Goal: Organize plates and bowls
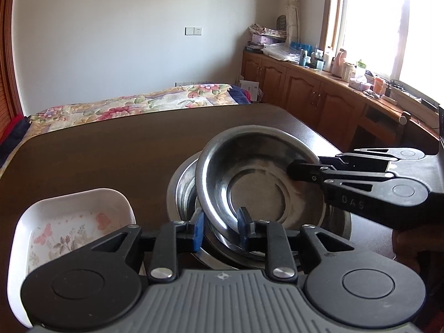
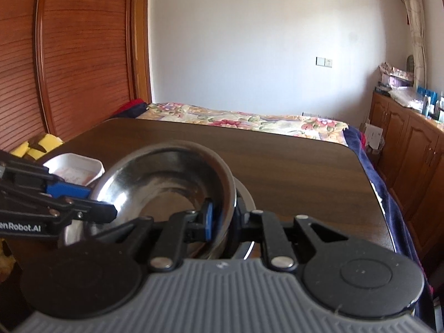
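Right claw pinches tilted steel bowl's rim above stacked bowls.

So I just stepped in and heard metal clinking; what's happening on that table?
A person is working two handheld grippers on a stack of dishes. The right gripper is shut on the rim of the tilted top steel bowl, which sits in the larger steel bowl below. The left gripper straddles the near rim, fingers apart. A white floral dish sits beside them on the dark table.
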Motion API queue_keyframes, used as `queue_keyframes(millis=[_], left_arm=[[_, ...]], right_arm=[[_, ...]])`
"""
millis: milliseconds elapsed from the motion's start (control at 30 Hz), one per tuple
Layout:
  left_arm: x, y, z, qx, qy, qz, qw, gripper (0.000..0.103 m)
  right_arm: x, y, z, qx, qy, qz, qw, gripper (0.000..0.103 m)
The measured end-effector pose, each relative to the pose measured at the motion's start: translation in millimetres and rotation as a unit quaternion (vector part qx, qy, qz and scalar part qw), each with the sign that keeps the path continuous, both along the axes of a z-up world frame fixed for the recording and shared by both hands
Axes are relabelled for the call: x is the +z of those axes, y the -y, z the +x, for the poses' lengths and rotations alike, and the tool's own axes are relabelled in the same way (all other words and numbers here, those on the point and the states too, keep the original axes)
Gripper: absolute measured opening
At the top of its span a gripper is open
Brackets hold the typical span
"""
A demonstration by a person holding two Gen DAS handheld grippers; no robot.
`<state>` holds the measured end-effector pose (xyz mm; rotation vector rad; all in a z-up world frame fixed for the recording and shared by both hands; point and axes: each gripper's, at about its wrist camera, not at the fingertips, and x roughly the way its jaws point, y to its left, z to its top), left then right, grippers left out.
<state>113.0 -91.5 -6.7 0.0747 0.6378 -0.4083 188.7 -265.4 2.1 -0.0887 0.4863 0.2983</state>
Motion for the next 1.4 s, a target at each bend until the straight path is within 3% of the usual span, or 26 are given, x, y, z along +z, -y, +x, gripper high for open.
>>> queue_keyframes(millis=[567, 667, 733, 967, 1033, 1067, 1267, 1367, 1400], left_arm=[[-0.1, -8.4, -7.9, 0.002, 0.013, -0.012, 0.9998, 0.039], [3.3, -12.5, -12.1, 0.006, 0.023, -0.020, 0.9995, 0.048], [5.1, -14.1, -15.7, 0.016, 0.035, -0.019, 0.9991, 0.064], [-2.8, -21.2, -25.2, 0.034, 0.087, -0.026, 0.9953, 0.089], [-6.6, -24.8, -24.3, 0.038, 0.096, -0.032, 0.9941, 0.090], [-9.1, -25.6, -23.8, 0.041, 0.098, -0.035, 0.9937, 0.091], [-20.9, -28.6, -20.4, 0.044, 0.095, -0.062, 0.9926, 0.091], [-24.2, -28.3, -16.7, 0.037, 0.082, -0.066, 0.9937, 0.085], [-25.0, -27.7, -15.9, 0.036, 0.077, -0.067, 0.9941, 0.078]], right_arm=[[6.4, -2.0, -8.4, 0.006, 0.023, -0.002, 1.000, 0.040], [9.2, 0.4, -13.4, 0.003, 0.034, 0.002, 0.999, 0.044], [9.7, 1.6, -16.9, -0.002, 0.043, 0.007, 0.999, 0.052], [-1.2, 11.4, -26.9, -0.030, 0.065, 0.037, 0.997, 0.076], [-5.2, 12.7, -27.8, -0.034, 0.067, 0.045, 0.996, 0.089], [-6.9, 12.8, -28.1, -0.035, 0.068, 0.048, 0.996, 0.091], [-17.7, 17.3, -26.3, -0.050, 0.063, 0.072, 0.994, 0.096], [-22.8, 16.9, -24.8, -0.053, 0.058, 0.075, 0.994, 0.096], [-24.2, 17.2, -23.8, -0.053, 0.057, 0.080, 0.994, 0.096]])
